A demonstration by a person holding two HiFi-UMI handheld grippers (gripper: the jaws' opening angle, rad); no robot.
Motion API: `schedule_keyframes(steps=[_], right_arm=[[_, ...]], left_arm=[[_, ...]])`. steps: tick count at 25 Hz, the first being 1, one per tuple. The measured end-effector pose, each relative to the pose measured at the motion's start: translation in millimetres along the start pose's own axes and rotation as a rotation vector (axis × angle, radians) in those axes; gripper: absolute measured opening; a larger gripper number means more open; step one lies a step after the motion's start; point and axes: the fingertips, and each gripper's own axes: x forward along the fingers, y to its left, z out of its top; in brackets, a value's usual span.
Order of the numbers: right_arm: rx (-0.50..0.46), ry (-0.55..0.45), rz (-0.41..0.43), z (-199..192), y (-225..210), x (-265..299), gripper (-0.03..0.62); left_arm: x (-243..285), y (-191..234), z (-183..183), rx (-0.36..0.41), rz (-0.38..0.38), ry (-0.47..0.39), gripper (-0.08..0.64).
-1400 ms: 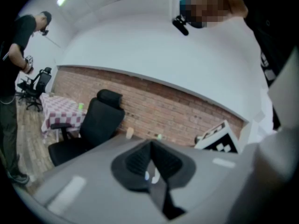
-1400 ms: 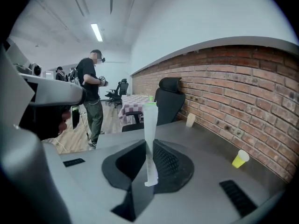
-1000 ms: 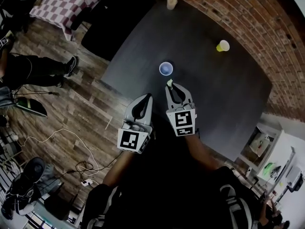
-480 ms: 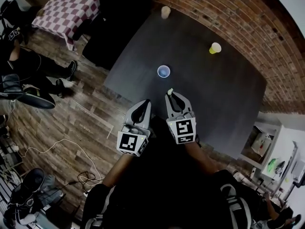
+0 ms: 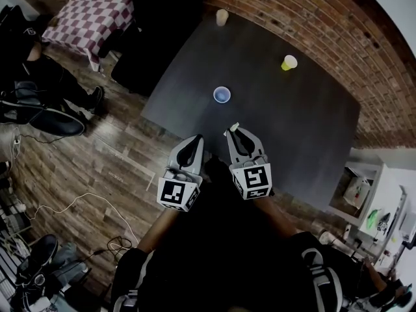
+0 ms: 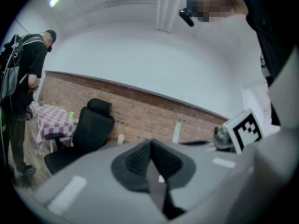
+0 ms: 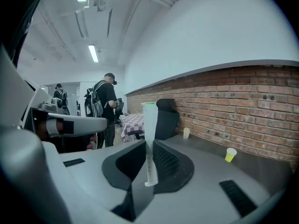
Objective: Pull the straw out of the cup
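- The cup (image 5: 221, 94) stands upright on the dark table (image 5: 305, 129), its round mouth open to the head view and showing a pale blue inside.
- A yellow cup (image 5: 288, 62) stands at about 2 o'clock from it, well apart. A pale cup (image 5: 222, 17) stands at 12 o'clock, near the table's far edge by the brick wall.
- The straw (image 5: 234, 127) is out of the cup and well apart from it, at about 6 o'clock from the cup. The right tool (image 5: 238, 134) holds it.
- In the right gripper view, the right tool's (image 7: 148, 146) jaws are clamped on the straw (image 7: 149, 139). It stands nearly upright between them, with a green-edged top end above the jaws.
- The left tool (image 5: 193, 143) sits just beside the right one at 9 o'clock. In the left gripper view, the left tool's (image 6: 150, 146) jaws are pressed together with nothing between them.
- Both tools point toward 12 o'clock at the table's near edge, with their marker cubes toward the person.
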Motion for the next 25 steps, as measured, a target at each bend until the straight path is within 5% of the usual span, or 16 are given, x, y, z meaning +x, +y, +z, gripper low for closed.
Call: schedule_keyframes(steps=[25], right_arm=[[-0.023,-0.039,0.011,14,10,3,0.043]], left_arm=[[-4,8,9,0.01,0.004,-0.02,0.005]])
